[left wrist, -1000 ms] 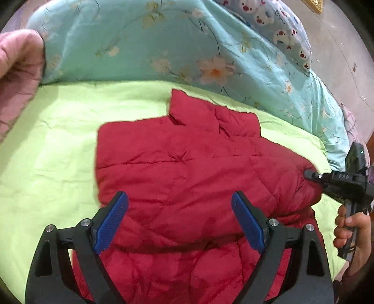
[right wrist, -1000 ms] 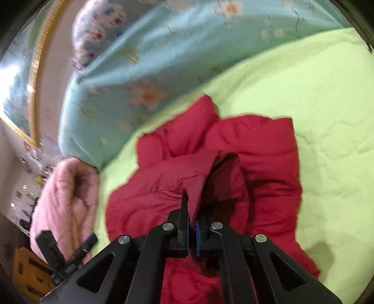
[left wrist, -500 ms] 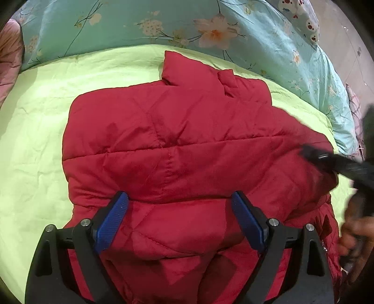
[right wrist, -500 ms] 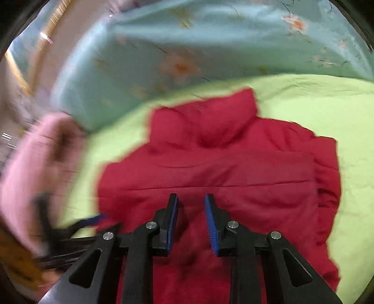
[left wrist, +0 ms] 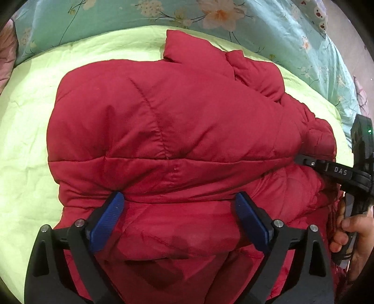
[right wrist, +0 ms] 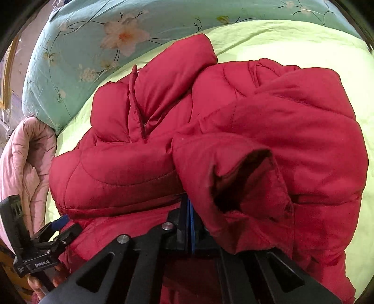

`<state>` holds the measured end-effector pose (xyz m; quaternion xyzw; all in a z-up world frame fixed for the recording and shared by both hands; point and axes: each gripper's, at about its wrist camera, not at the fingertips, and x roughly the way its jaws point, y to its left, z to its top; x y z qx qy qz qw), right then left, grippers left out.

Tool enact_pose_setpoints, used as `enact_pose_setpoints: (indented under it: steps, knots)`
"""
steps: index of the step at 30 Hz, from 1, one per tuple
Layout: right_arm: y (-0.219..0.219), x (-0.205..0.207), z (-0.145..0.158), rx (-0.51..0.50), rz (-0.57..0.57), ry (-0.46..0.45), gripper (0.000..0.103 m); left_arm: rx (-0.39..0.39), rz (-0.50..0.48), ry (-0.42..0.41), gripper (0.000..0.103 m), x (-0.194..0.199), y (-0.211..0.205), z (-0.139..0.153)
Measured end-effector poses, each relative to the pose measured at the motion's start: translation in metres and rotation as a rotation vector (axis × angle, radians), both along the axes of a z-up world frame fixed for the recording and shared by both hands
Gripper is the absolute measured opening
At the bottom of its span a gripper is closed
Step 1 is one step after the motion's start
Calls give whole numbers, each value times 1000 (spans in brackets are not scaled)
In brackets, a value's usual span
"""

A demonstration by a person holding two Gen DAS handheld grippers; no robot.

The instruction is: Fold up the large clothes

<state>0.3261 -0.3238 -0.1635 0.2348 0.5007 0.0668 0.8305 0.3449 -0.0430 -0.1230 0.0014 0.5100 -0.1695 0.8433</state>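
A red padded jacket (left wrist: 175, 117) lies folded on the lime-green sheet (left wrist: 28, 140), collar toward the far side. My left gripper (left wrist: 178, 210) hangs low over its near fold. Its jaws are opening, and the blue pads straddle a wide bulge of fabric without pressing on it. My right gripper (right wrist: 188, 203) has its pads together. Its tips are buried in the sleeve beside the gaping cuff (right wrist: 245, 182), which drapes over its right finger. In the left wrist view the right gripper (left wrist: 301, 160) pokes into the jacket's right side, held by a hand (left wrist: 350, 231).
A turquoise floral quilt (left wrist: 116, 14) is banked along the far edge of the sheet. A pink blanket (right wrist: 25, 163) is bunched at the left of the right wrist view. Bare green sheet (right wrist: 303, 42) lies to both sides of the jacket.
Both grippers have dropped closer to the jacket. The right gripper let go of the raised sleeve, stood slightly open half a second ago, and has shut again at the sleeve lying across the jacket.
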Motion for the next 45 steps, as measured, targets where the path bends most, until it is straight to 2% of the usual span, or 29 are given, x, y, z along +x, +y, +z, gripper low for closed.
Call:
enact_pose_setpoints:
  steps: [3,6,9,10,11,17,23,33,37,42,45]
  knots:
    - [4,0,10,17,-4,-6,0,-22,-18,1,96,-7,4,12]
    - [6,-8,29,24,1,-31,11,-77,-42,8,96,-20,16,28]
    - [5,-29,54,20,-6,-77,40,-125,-36,0,96,-39,34,46]
    - [3,-40,63,22,-4,-94,55,-138,-32,-8,96,-47,41,52]
    - [2,-51,71,17,-5,-111,56,-153,-21,-22,96,-59,52,59]
    - [-10,-128,99,72,4,-165,57,-184,37,-78,96,-124,100,84]
    - [-17,-203,107,98,-2,-182,57,-192,118,-84,96,-187,149,82]
    - [-16,-281,109,98,-20,-205,58,-187,133,-85,96,-233,173,75]
    - [-16,-305,110,99,-25,-210,64,-168,128,-86,97,-245,177,74]
    - [-21,-328,108,92,-33,-209,66,-131,116,-56,97,-253,181,65]
    - [-28,-338,103,89,-48,-197,72,-108,102,-5,97,-250,183,51]
